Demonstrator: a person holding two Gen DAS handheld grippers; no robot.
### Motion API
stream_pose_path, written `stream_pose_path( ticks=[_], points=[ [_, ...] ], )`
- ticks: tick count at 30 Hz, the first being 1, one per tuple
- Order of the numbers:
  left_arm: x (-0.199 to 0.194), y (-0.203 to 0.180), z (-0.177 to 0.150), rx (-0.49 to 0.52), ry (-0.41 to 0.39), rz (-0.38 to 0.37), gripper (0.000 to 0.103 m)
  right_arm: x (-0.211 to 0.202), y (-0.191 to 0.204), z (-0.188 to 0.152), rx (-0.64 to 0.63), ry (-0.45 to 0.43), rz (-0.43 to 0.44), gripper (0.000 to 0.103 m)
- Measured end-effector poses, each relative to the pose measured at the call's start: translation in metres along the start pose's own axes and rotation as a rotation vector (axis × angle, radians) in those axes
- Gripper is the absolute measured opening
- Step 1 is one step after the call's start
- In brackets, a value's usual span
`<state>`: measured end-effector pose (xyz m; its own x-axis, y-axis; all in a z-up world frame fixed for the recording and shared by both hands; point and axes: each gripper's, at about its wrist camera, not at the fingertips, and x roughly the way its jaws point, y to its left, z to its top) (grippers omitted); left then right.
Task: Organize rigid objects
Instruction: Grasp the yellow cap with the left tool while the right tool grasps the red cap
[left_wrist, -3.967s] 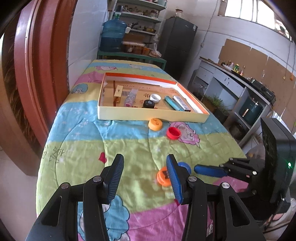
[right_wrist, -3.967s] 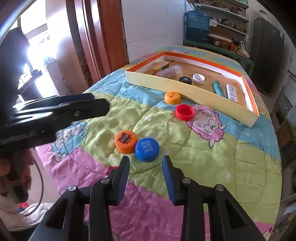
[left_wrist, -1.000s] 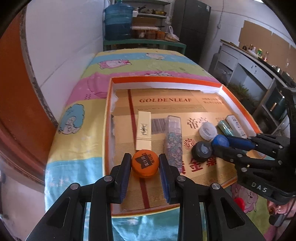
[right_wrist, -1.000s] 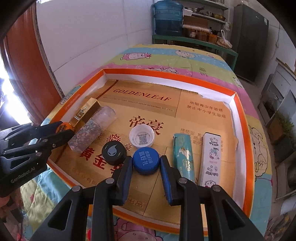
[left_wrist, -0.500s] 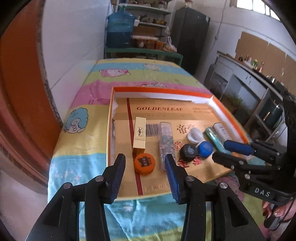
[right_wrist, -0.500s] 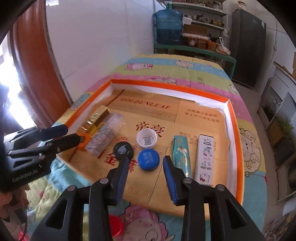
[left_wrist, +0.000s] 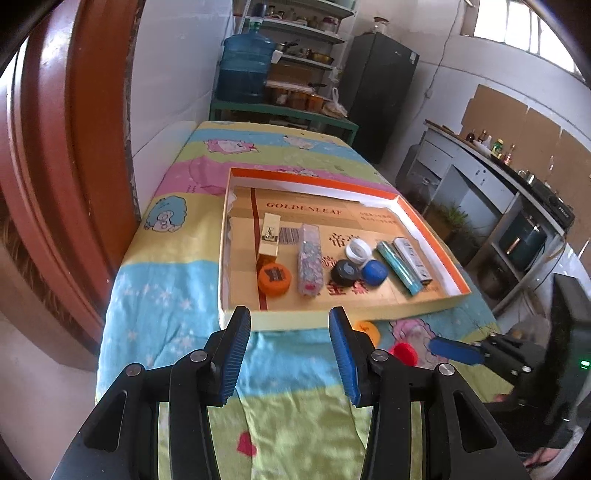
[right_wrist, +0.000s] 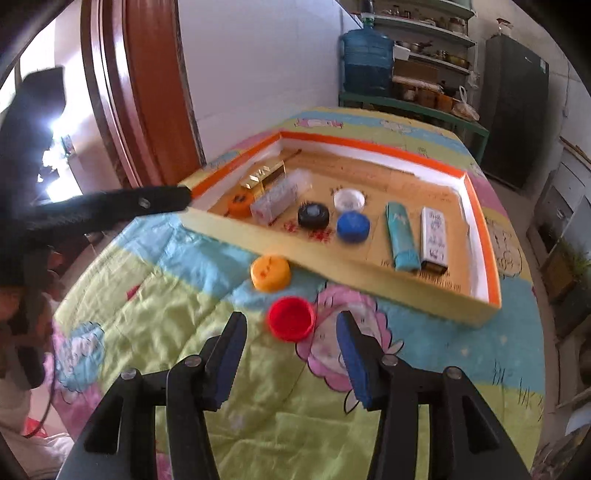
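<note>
An orange-rimmed cardboard tray (left_wrist: 314, 319) lies on the patterned cloth. In it are an orange cap (left_wrist: 275, 278), a blue cap (left_wrist: 374, 272), a black cap (left_wrist: 345, 271) and a white cap (left_wrist: 358, 249). My left gripper (left_wrist: 290, 332) hangs open and empty before the tray's near wall. In the right wrist view, a red cap (right_wrist: 291, 323) lies on the cloth just ahead of my right gripper (right_wrist: 291, 326). Its jaws are opening, with the pads clear of the cap. A yellow cap (right_wrist: 270, 273) sits beside the tray wall (right_wrist: 332, 266).
The tray also holds a gold box (left_wrist: 269, 240), a glitter case (left_wrist: 310, 260), a teal tube (left_wrist: 399, 266) and a white tin (left_wrist: 412, 258). A red door frame (left_wrist: 74, 147) stands left of the table. Shelves and a water jug (left_wrist: 245, 70) are behind it.
Both grippers opened. The left let go of the orange cap and the right of the blue cap, leaving both in the tray. Both pulled back over the tray's near wall.
</note>
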<state>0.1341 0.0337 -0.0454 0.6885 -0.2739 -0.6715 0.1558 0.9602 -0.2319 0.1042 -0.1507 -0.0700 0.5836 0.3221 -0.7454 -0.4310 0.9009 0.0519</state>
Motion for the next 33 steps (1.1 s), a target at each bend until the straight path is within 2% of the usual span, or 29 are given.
stream_pose_path(
  ticks=[8, 10, 11, 16, 22, 25, 30, 31, 32, 33],
  points=[
    [0.001, -0.012, -0.013, 0.029, 0.039, -0.033, 0.046, 0.022, -0.002, 0.0, 0.04, 0.027, -0.014, 0.048],
    [0.005, -0.02, -0.015, 0.055, 0.053, -0.038, 0.046, 0.023, -0.002, 0.003, 0.04, 0.026, -0.024, 0.033],
    [0.008, -0.025, -0.015, 0.069, 0.064, -0.042, 0.046, 0.023, -0.003, 0.003, 0.042, 0.029, -0.028, 0.03],
    [0.028, -0.052, -0.015, 0.143, 0.112, -0.055, 0.046, 0.018, -0.011, -0.001, 0.07, 0.036, -0.027, 0.03],
    [0.067, -0.076, -0.016, 0.191, 0.186, -0.009, 0.046, -0.004, -0.031, -0.014, 0.132, 0.014, -0.037, 0.03],
    [0.079, -0.079, -0.015, 0.195, 0.194, 0.03, 0.046, -0.013, -0.036, -0.018, 0.143, 0.001, -0.04, 0.03],
    [0.08, -0.081, -0.018, 0.212, 0.174, 0.05, 0.046, -0.021, -0.041, -0.02, 0.15, -0.012, -0.037, 0.03],
    [0.079, -0.081, -0.019, 0.22, 0.173, 0.05, 0.043, -0.021, -0.042, -0.019, 0.152, -0.015, -0.034, 0.03],
    [0.077, -0.081, -0.019, 0.219, 0.173, 0.042, 0.035, -0.021, -0.042, -0.019, 0.153, -0.017, -0.032, 0.03],
    [0.075, -0.079, -0.019, 0.212, 0.175, 0.03, 0.03, -0.021, -0.042, -0.018, 0.153, -0.02, -0.029, 0.03]
  ],
)
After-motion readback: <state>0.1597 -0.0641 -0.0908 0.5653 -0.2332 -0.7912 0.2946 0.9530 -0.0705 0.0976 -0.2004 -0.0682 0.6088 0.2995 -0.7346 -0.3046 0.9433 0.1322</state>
